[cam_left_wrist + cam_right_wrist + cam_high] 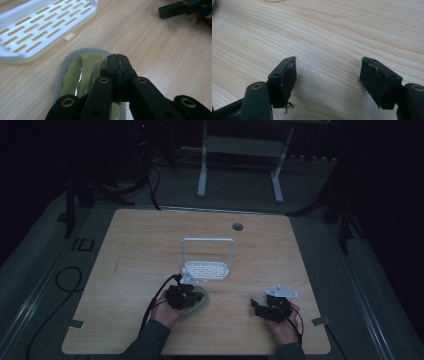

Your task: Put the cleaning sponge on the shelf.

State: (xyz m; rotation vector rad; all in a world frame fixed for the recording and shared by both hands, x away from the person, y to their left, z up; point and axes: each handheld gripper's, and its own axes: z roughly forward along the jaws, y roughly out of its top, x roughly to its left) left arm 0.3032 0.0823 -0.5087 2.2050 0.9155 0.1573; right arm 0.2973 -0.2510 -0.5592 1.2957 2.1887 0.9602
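While the left gripper hangs low over the sponge, its two jaws are pressed fully together, pad against pad. Nothing can be seen between the pads, and in the left gripper view their tips stand above the right part of the sponge; whether they touch it I cannot tell. The sponge is an oval, olive-green on top with a grey fuzzy edge, and it lies flat on the table. It is just in front of the rack, a white slotted tray with a tall handle, and a narrow strip of wood shows between the two. In the high view the left hand holds its gripper over the sponge, near the front edge of the rack.

The right gripper has its jaws wide apart and between them there is only bare wood. In the high view the right hand keeps that gripper well apart from the sponge, to the right, near the table's front edge. It also shows far off in the left gripper view, and there its jaws lie low above the wood.
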